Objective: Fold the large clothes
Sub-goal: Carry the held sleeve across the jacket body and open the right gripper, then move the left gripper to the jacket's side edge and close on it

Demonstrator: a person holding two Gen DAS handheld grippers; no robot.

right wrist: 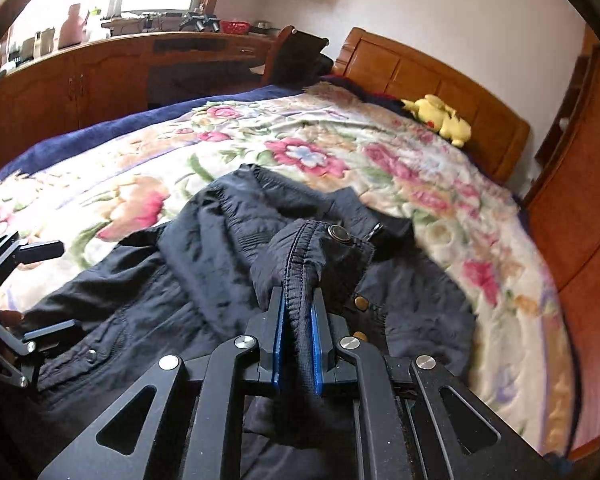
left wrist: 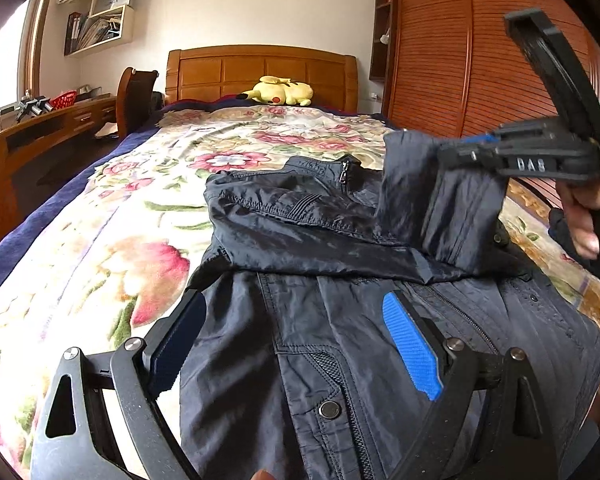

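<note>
Floral bedspread [left wrist: 100, 248] lies under a dark jacket [left wrist: 300, 320]; left gripper [left wrist: 296, 344] spreads wide above its front, while right gripper [right wrist: 298, 344] pinches the sleeve cuff [right wrist: 312, 252], lifted.

Wrist views — close over bed [left wrist: 100, 240]

A dark navy jacket [left wrist: 340, 340] is lying front-up on the floral bedspread [left wrist: 100, 240], toward the foot of the bed, with its collar pointing to the headboard. Its fabric is shiny and wrinkled, with metal snaps and a zipper showing. One sleeve is lying folded across the chest; the other sleeve's cuff [right wrist: 300, 276] is being held up above the body.
</note>
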